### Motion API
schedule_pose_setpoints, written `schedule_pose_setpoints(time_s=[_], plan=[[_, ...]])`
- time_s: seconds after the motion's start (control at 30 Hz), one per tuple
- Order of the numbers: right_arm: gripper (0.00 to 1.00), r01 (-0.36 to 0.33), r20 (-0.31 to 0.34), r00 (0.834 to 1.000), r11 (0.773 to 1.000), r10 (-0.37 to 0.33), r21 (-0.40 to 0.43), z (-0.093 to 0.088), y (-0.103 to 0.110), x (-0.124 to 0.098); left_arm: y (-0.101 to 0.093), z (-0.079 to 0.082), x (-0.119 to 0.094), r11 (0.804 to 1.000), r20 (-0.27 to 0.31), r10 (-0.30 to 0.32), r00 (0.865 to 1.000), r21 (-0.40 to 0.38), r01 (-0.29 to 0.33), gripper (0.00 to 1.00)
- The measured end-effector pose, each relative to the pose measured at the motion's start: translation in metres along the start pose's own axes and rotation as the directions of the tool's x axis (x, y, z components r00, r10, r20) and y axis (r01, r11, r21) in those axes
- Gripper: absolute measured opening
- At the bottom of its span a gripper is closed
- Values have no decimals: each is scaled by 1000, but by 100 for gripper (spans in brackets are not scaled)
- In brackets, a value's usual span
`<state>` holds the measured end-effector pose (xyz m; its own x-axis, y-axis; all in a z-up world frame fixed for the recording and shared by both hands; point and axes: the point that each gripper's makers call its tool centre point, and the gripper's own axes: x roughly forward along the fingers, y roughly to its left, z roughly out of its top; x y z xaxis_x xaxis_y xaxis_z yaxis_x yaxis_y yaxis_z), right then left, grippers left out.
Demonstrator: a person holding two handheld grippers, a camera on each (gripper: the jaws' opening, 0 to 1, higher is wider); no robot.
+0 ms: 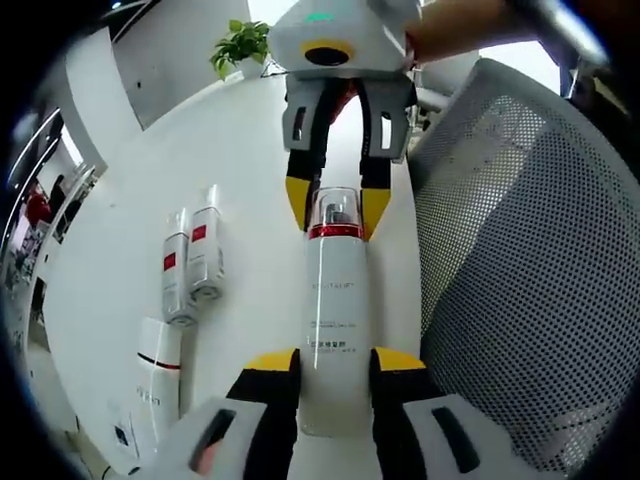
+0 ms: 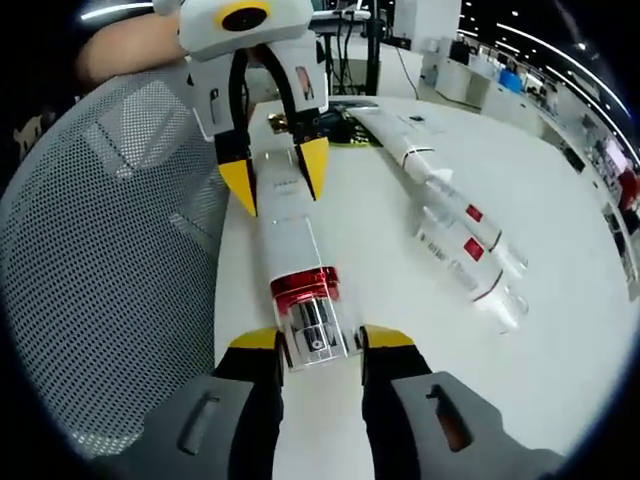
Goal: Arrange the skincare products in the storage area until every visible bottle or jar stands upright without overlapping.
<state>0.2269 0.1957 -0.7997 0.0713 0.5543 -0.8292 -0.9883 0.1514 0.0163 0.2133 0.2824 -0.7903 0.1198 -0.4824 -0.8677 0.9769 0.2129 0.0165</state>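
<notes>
A tall white bottle (image 1: 335, 300) with a red band and a clear cap lies lengthwise near the edge of the white table (image 1: 110, 250). My left gripper (image 1: 335, 360) is shut on its base end. My right gripper (image 1: 336, 203) comes in from the far side and is shut on the clear cap. In the right gripper view the same bottle (image 2: 290, 235) runs from my right gripper (image 2: 320, 340) on the cap up to my left gripper (image 2: 277, 177). Two slim white bottles with red labels (image 1: 178, 275) (image 1: 206, 250) lie side by side to the left, and a white tube (image 1: 158, 375) lies nearer.
A grey mesh chair (image 1: 530, 250) (image 2: 110, 250) stands right against the table edge beside the held bottle. A potted plant (image 1: 240, 45) stands at the far end of the table. The lying bottles (image 2: 470, 265) (image 2: 405, 140) take up the table's middle. Desks stand in the background.
</notes>
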Motion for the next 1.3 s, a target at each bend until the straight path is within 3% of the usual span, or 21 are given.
schedule_pose_setpoints(time_s=[0.33,0.73,1.3], plan=[[26,-32,-61,998,999,32,2,-1,1,-4,0,3,1,999,34,-16,999,-33,17,26],[26,-38,-88,996,998,34,-42,10,-2,-31,0,14,0,996,95,-40,995,-76,47,26],[25,-8,-129,992,984,-16,-180,54,0,-72,1,28,-5,995,168,-48,985,-82,63,25]])
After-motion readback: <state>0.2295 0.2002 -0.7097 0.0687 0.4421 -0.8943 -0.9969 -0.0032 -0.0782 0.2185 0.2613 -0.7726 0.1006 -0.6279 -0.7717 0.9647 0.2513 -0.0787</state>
